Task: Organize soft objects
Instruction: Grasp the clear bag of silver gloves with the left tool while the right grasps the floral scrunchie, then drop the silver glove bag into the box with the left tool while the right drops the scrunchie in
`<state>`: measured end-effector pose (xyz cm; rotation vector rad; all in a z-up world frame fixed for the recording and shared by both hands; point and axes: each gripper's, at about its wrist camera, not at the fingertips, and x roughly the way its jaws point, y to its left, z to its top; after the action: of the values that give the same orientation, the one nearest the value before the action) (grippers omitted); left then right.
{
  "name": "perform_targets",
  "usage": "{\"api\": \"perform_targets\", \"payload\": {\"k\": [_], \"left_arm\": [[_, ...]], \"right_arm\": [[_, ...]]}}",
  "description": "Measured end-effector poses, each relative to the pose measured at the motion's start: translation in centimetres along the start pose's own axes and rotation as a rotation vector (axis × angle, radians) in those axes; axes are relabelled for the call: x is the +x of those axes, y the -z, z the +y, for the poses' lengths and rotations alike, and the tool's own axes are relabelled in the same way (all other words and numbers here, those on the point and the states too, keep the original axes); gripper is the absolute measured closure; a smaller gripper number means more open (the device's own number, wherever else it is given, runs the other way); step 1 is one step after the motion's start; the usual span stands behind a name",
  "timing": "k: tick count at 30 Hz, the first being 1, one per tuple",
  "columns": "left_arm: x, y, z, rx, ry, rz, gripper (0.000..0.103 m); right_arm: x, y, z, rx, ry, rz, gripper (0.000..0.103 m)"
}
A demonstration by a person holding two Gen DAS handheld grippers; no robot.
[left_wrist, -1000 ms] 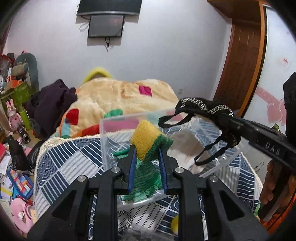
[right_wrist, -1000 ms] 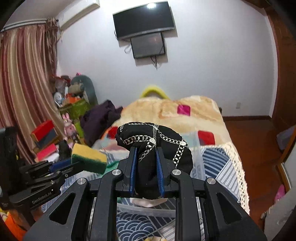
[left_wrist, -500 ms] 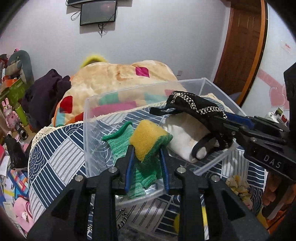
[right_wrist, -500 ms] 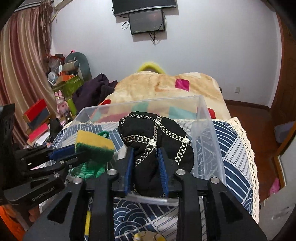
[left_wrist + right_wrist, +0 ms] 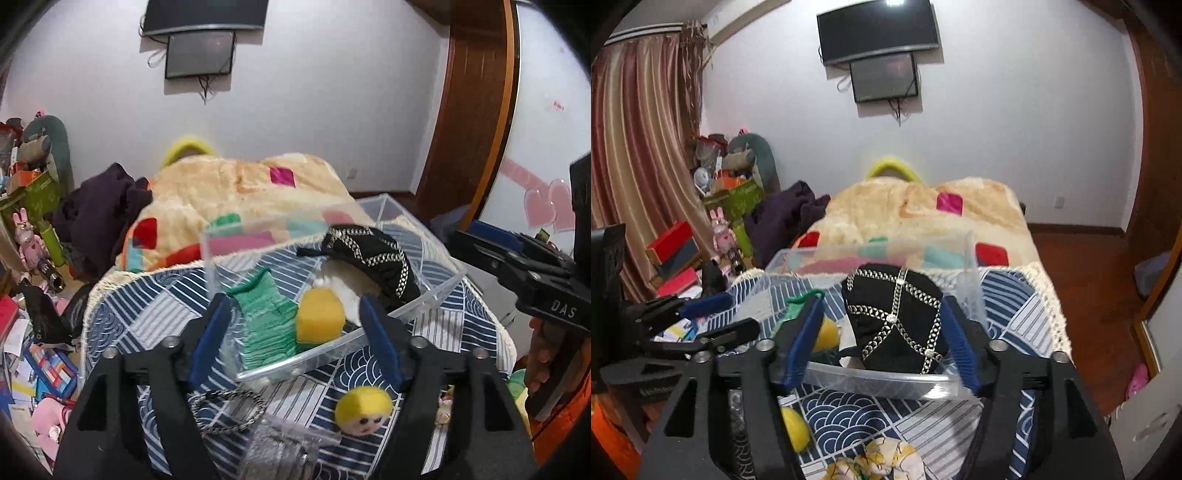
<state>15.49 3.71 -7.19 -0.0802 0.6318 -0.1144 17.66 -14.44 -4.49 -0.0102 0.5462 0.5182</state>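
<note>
A clear plastic bin stands on the blue patterned bedspread. In it lie a yellow-green sponge, a green knit cloth, a white soft item and a black cap with silver chains. My left gripper is open and empty just above the bin's near edge, with the sponge beyond it. My right gripper is open and empty, its fingers on either side of the cap, which rests in the bin.
A yellow plush head, a bead chain and a clear packet lie in front of the bin. A yellow-white floral cloth lies near the bed edge. A beige blanket covers the far bed; clutter fills the floor at left.
Both grippers opened. The sponge dropped from the left one into the bin, and the black cap was let go from the right one and now rests in the bin.
</note>
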Motion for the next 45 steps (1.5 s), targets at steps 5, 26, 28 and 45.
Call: {"api": "perform_targets", "payload": {"k": [5, 26, 28, 45], "left_arm": [[-2.1, 0.8, 1.0, -0.010, -0.017, -0.006, 0.017], [0.8, 11.0, 0.8, -0.061, 0.006, 0.269, 0.017], [1.1, 11.7, 0.8, -0.073, 0.004, 0.282, 0.017], [0.1, 11.7, -0.1, -0.069, 0.038, 0.221, 0.075]], "right_arm": [[-1.5, 0.4, 0.4, -0.022, 0.019, -0.033, 0.021], [1.4, 11.1, 0.3, -0.031, 0.002, 0.296, 0.021], [1.7, 11.4, 0.3, -0.024, -0.005, 0.308, 0.021], [0.0, 10.4, 0.7, 0.004, -0.016, 0.228, 0.085]]}}
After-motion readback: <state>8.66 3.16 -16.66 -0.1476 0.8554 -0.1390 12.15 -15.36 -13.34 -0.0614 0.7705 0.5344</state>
